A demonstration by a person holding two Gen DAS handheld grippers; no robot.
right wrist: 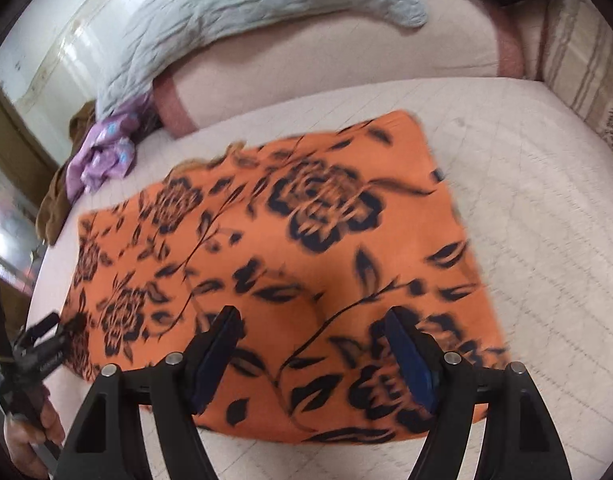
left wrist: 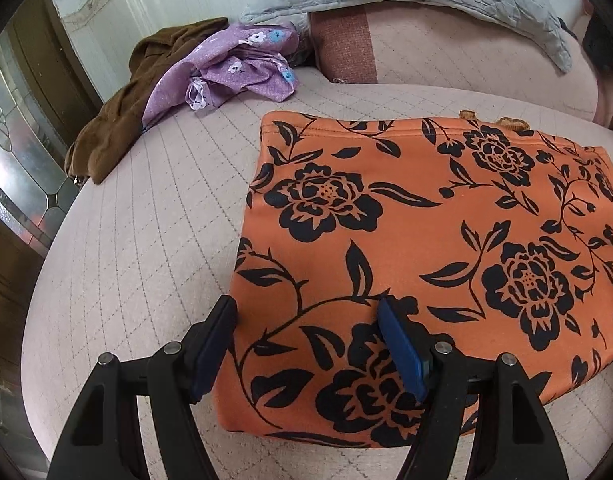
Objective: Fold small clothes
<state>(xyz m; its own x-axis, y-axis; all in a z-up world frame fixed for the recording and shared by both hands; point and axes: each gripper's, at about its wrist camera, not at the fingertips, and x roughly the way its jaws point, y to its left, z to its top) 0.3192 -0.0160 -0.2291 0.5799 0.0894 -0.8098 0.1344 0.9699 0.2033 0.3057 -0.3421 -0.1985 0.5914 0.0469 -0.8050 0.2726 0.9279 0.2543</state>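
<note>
Two grippers hang over the bed [left wrist: 118, 240], and I see both sets of fingers spread apart with nothing clamped. My left gripper [left wrist: 306, 344] sits above the near left corner of the orange cloth [left wrist: 406, 220], which lies flat on the bed. My right gripper [right wrist: 312, 350] is over the cloth's near edge. A purple garment [left wrist: 234, 68] and a brown one [left wrist: 118, 112] lie heaped at the far left, well apart from the cloth.
</note>
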